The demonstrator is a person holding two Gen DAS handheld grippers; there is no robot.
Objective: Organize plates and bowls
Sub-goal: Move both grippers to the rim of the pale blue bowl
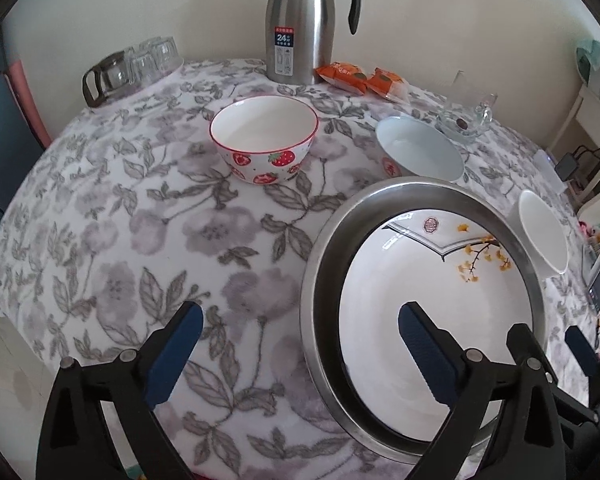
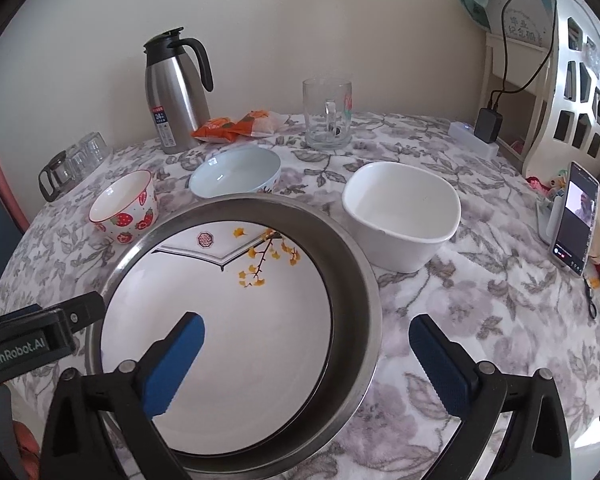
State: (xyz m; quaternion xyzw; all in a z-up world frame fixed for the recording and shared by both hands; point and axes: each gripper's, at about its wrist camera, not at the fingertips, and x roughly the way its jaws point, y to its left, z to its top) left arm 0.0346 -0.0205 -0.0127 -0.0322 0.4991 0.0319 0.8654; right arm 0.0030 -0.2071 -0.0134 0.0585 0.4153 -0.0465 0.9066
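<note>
**Both grippers open over the nested plate and steel pan**

The white plate (image 2: 220, 312) with a yellow-leaf motif lies inside the steel pan (image 2: 356, 280) on the floral tablecloth (image 2: 480, 304), lower centre of the right wrist view. The right gripper (image 2: 306, 364) has its jaws spread wide, one finger over the plate, the other over the cloth outside the rim; nothing is gripped. In the left wrist view the left gripper (image 1: 300, 356) is likewise spread wide and empty, straddling the pan's left rim. Behind the pan, left to right in the right wrist view: strawberry bowl (image 2: 124, 208), pale blue bowl (image 2: 236, 172), white square bowl (image 2: 404, 216). A steel flask (image 2: 176, 96) and glass mug (image 2: 328, 112) stand at the far edge
</note>
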